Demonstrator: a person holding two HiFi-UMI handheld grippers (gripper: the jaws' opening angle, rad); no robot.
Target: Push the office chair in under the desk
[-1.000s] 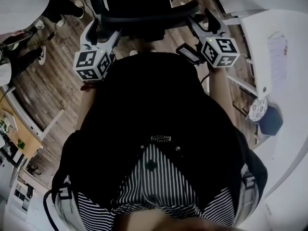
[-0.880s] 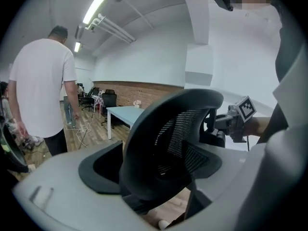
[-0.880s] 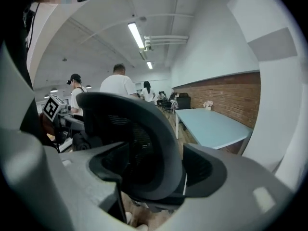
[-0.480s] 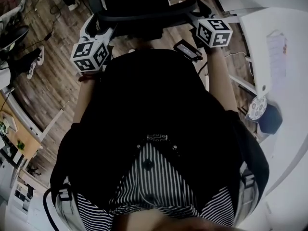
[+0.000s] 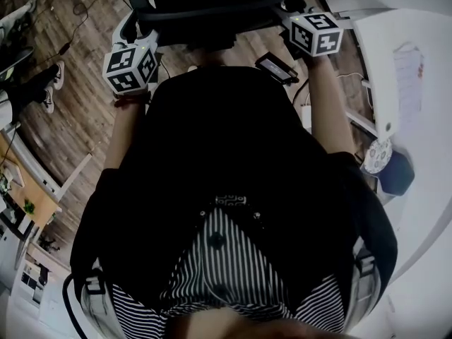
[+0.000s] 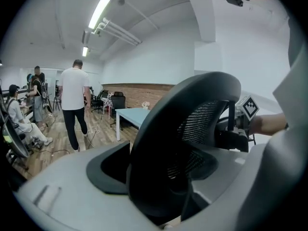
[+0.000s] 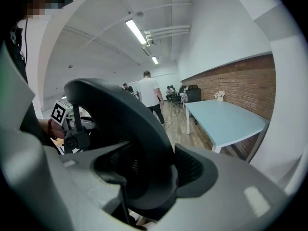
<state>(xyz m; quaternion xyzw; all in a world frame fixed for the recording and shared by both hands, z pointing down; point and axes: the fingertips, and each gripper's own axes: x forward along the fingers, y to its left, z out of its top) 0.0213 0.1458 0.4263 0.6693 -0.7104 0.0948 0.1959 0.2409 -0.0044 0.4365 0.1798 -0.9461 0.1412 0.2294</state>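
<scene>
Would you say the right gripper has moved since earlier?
Yes: against the white desk, the right gripper moved up the picture to the chair back; its tongs have been closing around it.

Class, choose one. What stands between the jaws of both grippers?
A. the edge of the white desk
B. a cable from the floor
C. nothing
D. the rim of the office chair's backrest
D: each gripper view shows the dark backrest rim between the jaws of the left gripper and the right gripper, which have just been closing on it.
</scene>
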